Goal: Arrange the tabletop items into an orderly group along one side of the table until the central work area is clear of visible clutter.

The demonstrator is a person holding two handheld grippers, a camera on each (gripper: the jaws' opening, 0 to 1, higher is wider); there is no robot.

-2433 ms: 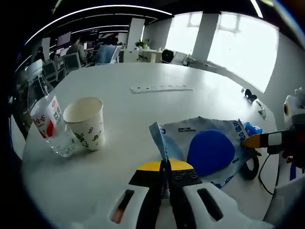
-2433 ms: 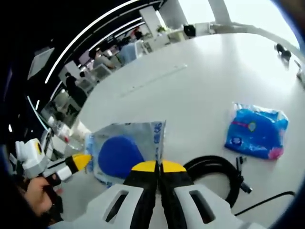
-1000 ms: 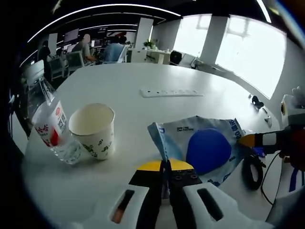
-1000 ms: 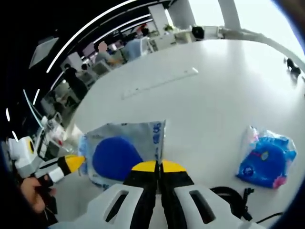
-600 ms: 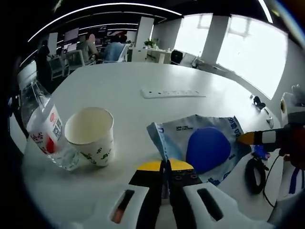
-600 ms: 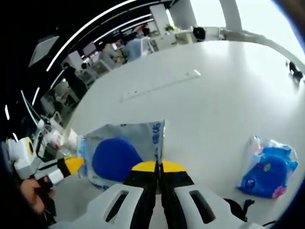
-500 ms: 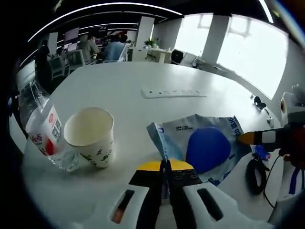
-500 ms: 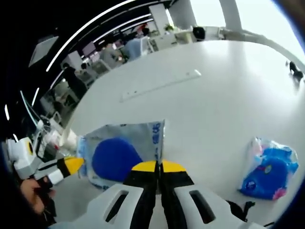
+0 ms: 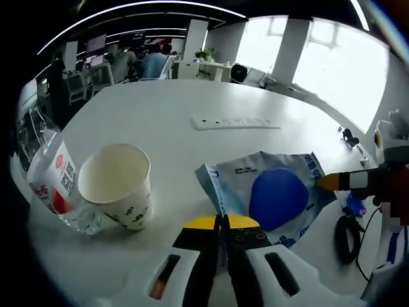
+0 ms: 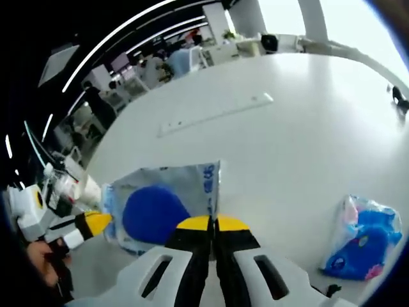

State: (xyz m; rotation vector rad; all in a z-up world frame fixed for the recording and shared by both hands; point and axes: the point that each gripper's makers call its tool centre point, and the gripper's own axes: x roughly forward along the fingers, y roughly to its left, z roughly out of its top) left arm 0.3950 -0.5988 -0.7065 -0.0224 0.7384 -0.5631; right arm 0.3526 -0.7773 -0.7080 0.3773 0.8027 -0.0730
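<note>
A clear plastic bag with a blue round pad inside [image 9: 275, 195] hangs between both grippers above the white table [image 9: 160, 121]. My left gripper [image 9: 223, 220] is shut on one corner of the bag. My right gripper [image 10: 211, 220] is shut on the opposite corner, and the bag [image 10: 160, 208] spreads to its left. The right gripper's yellow tip [image 9: 332, 182] enters the left gripper view from the right. The left gripper's yellow tip [image 10: 92, 222] shows at the left of the right gripper view.
A paper cup [image 9: 118, 185] and a water bottle [image 9: 51, 185] stand close together at the table's left edge. A white power strip [image 9: 235, 122] lies further back. A blue packet [image 10: 361, 246] and a black cable [image 9: 348, 227] lie at the right.
Both grippers, still shut on the bag, have carried it toward the cup and bottle, which loom larger. The blue packet has slid lower right in the right gripper view.
</note>
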